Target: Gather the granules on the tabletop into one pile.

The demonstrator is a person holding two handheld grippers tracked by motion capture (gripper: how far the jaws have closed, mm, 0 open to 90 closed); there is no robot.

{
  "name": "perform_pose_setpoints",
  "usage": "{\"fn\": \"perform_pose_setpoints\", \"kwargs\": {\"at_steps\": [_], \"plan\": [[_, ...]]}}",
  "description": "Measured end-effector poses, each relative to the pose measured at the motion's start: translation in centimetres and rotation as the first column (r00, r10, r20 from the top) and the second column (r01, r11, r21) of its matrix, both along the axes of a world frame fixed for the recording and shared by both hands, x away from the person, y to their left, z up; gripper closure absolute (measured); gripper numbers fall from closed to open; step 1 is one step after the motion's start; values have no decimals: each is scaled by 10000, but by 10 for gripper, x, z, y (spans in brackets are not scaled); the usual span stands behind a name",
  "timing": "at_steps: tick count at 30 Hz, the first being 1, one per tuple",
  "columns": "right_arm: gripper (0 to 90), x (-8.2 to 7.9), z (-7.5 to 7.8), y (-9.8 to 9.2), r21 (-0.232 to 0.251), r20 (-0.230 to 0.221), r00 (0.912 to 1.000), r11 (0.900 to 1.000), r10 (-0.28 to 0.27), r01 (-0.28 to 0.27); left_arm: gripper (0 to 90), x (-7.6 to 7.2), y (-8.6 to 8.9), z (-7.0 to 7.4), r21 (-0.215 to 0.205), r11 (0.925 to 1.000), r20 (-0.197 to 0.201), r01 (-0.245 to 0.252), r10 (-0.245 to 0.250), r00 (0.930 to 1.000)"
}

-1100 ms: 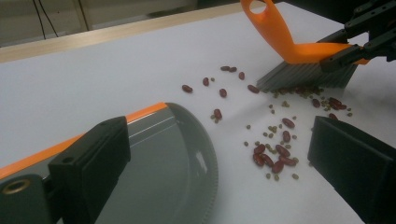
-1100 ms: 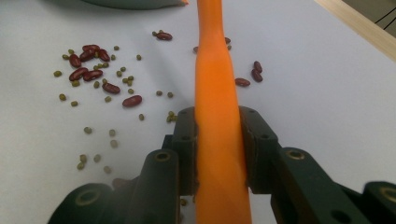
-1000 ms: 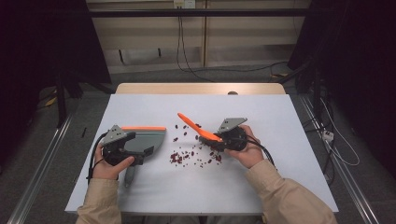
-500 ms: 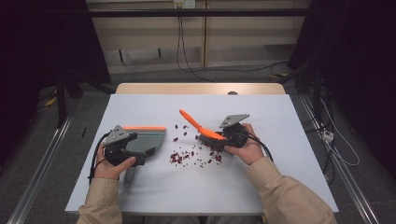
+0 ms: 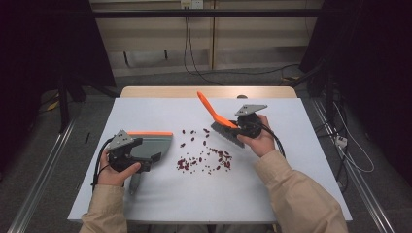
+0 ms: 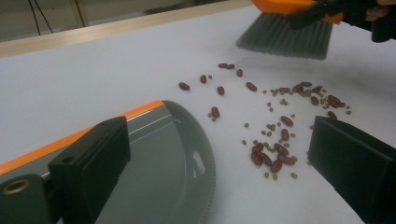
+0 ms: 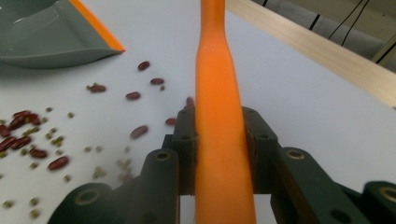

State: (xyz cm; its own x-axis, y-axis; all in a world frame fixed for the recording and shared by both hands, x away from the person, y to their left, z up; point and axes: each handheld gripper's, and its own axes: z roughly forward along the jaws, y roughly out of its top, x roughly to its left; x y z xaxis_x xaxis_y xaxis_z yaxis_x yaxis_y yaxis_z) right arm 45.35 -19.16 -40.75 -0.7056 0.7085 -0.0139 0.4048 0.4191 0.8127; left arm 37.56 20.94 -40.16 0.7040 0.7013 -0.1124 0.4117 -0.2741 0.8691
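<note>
Two hand-held grippers work a spill of red beans [image 5: 204, 158] and small green peas on a white worktop [image 5: 291, 194], seen from the person's side. Nearest, at the left, the left hand-held gripper [image 5: 127, 151] holds a grey dustpan [image 5: 153, 145] with an orange rear edge, its pan flat on the worktop and its open lip turned toward the spill; whether its jaws clamp the handle or merely straddle it cannot be told from the left gripper view. Just beyond that lip the beans lie loose, densest in a clump near the middle of the worktop and thinning toward the far side. Farther on and to the right, the right hand-held gripper [image 5: 243, 127] is clamped shut on the orange handle of a hand brush [image 5: 216, 116], whose long axis slants up and away to the left while its grey bristles [image 6: 285, 37] hang just above the worktop behind the spill. The beans thus lie between brush and dustpan, so a stroke toward the person's left looks the natural next move. Nothing stands between them. Past the worktop's wooden far edge, cables [image 5: 187, 43] trail down a pale wall.
</note>
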Motion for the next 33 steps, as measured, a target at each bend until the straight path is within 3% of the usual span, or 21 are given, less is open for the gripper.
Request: {"fn": "perform_pose_setpoints", "kwargs": {"at_steps": [8,13,15,17,25,33], "plan": [[710,42,-12,28,-471,508,9981,9984,340,-316,56,-2,5,0,-117,9998,-23,-154,154,9999],[710,58,-19,47,-860,869,9928,9935,827,-752,56,-3,11,0,-137,9994,-38,-306,305,9995],[710,61,-22,54,-976,815,9900,9895,1151,-1070,56,-3,13,-1,-135,9993,-60,-340,339,9994],[710,59,-24,58,-924,695,9884,9874,1349,-1282,56,-3,14,-1,-136,9993,-79,-360,359,9993],[707,35,-20,62,-1557,409,9694,9599,2421,-2332,56,-5,16,-2,-63,9990,-91,-441,441,9990],[706,9,-17,58,-1578,98,9541,9426,2994,-2942,56,-5,17,-2,-54,9988,-90,-483,483,9988]]}}
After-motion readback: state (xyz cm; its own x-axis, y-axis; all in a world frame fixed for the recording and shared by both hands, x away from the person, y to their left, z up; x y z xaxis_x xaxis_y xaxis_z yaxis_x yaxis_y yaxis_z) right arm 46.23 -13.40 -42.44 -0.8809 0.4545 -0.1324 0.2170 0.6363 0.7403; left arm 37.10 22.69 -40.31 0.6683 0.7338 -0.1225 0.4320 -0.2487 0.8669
